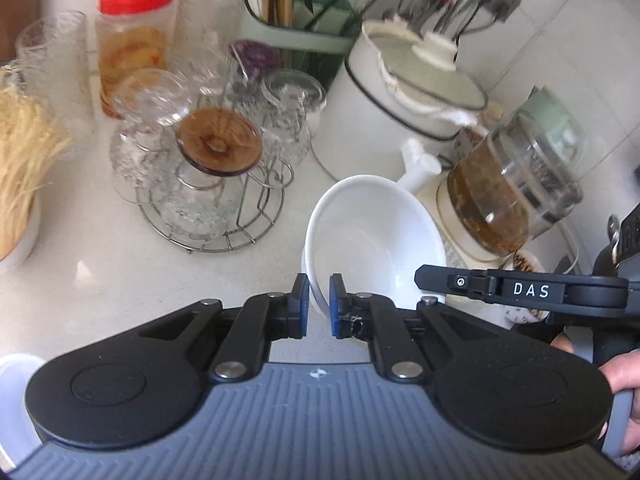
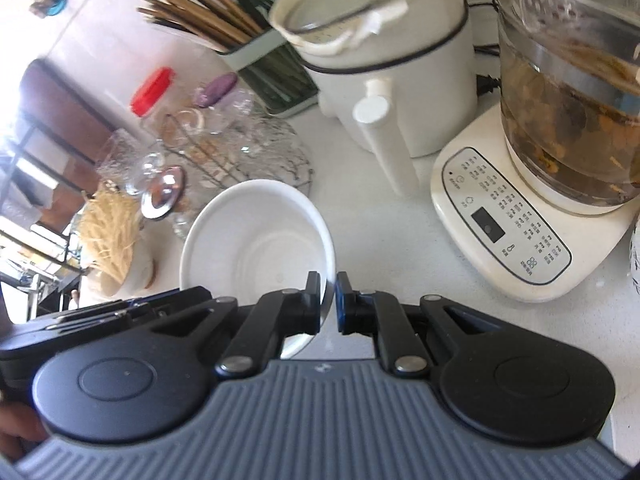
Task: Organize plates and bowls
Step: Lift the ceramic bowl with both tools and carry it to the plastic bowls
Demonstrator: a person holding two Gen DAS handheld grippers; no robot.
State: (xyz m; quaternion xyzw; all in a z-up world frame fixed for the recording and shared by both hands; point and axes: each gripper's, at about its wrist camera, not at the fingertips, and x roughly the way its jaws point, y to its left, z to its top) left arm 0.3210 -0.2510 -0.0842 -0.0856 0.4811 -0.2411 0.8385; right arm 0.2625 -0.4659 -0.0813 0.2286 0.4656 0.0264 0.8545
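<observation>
White bowls (image 1: pixel 372 240) are held by both grippers above the worktop (image 1: pixel 100 272): what looks like two nested bowls is seen in the left wrist view, with a second rim showing beneath the upper one at about 8 o'clock. The left gripper (image 1: pixel 319 306) is closed on the near rim of the bowls, one pad inside and one outside. In the right wrist view the right gripper (image 2: pixel 328 304) is clamped in the same way on the rim of the bowls (image 2: pixel 256 240) at roughly 4 o'clock of their opening. The bowls are tilted, their hollow turned toward each camera.

From the left wrist view, a wire rack with upturned glasses (image 1: pixel 208 176) is seen at 10 o'clock of the bowls, a red-lidded jar (image 1: pixel 136 40) beyond it, and a holder of chopsticks (image 1: pixel 280 8) at 12 o'clock. A white pot (image 1: pixel 400 92) stands at 1 o'clock, and a glass kettle (image 1: pixel 512 184) on its cream base at 3 o'clock. The right gripper's arm, marked DAS, enters from 3 o'clock, with part of a hand (image 1: pixel 624 372) behind it. A bundle of pale straw-like strands (image 1: pixel 24 152) lies at 9 o'clock.
</observation>
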